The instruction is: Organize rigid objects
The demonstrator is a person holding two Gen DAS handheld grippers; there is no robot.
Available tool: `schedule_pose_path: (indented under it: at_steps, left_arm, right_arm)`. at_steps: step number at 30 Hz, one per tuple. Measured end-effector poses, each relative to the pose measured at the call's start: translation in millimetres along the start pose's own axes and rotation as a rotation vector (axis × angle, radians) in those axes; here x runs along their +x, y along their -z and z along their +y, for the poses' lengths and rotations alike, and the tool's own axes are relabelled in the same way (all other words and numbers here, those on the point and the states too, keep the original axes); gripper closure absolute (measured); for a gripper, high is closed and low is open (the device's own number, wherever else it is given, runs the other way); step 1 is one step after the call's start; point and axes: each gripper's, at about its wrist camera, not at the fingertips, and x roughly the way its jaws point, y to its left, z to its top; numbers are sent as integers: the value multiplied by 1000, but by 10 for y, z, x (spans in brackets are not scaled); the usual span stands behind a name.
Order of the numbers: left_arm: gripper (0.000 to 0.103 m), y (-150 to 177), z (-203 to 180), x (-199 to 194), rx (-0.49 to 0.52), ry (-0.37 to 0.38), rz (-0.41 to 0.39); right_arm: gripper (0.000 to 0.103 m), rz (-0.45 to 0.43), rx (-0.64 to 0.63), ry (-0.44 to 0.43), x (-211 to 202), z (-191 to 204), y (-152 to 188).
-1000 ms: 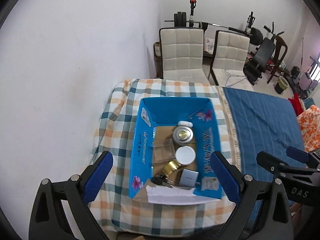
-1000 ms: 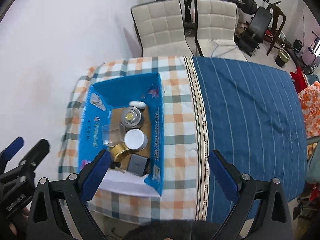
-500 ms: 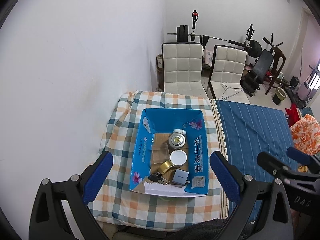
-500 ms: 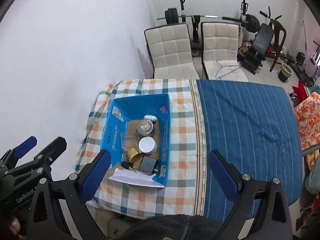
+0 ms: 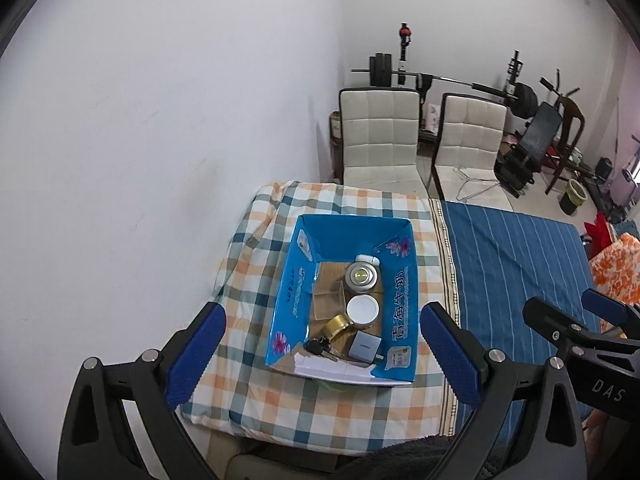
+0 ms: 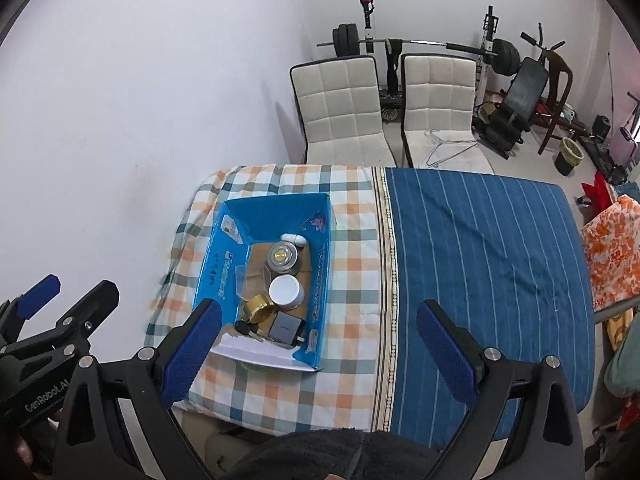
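An open blue cardboard box (image 5: 296,280) (image 6: 218,272) sits on the checked cloth. Inside lie a white pod (image 5: 367,259), a silver round tin (image 5: 361,276) (image 6: 282,258), a clear plastic case (image 5: 329,300), a white round lid (image 5: 362,309) (image 6: 286,290), a gold tin (image 5: 338,325) (image 6: 259,307), keys (image 5: 317,347), a grey charger (image 5: 363,347) (image 6: 285,326) and white paper (image 5: 332,368). My left gripper (image 5: 320,356) is open and empty, held high above the box. My right gripper (image 6: 316,350) is open and empty, also high above.
The table carries a checked cloth (image 5: 256,248) on the left and a blue striped cloth (image 6: 480,248) on the right. A white wall stands left. Two white padded chairs (image 6: 340,108) and gym equipment (image 6: 516,96) stand behind the table.
Both grippers have pulled up and back from the box, which now looks smaller and farther. Both stay open and empty. The objects in the box have not moved.
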Motion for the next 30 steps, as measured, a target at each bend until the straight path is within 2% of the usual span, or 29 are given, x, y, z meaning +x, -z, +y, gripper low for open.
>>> schedule_pose_path:
  at_steps: [7,13,30]
  left_arm:
    - [3,123,-184,-153,-69,-59,-10]
    - [3,192,-381,-267,-87,-74,-21]
    - [3,219,-491,-346,-78,-89,-32]
  right_arm:
    - [3,-21,-79,-25,-118,-160,-11]
    - [3,-41,-137,-42,-245,-302,-8]
    - [3,-33,-131,-58,-311,-520,81]
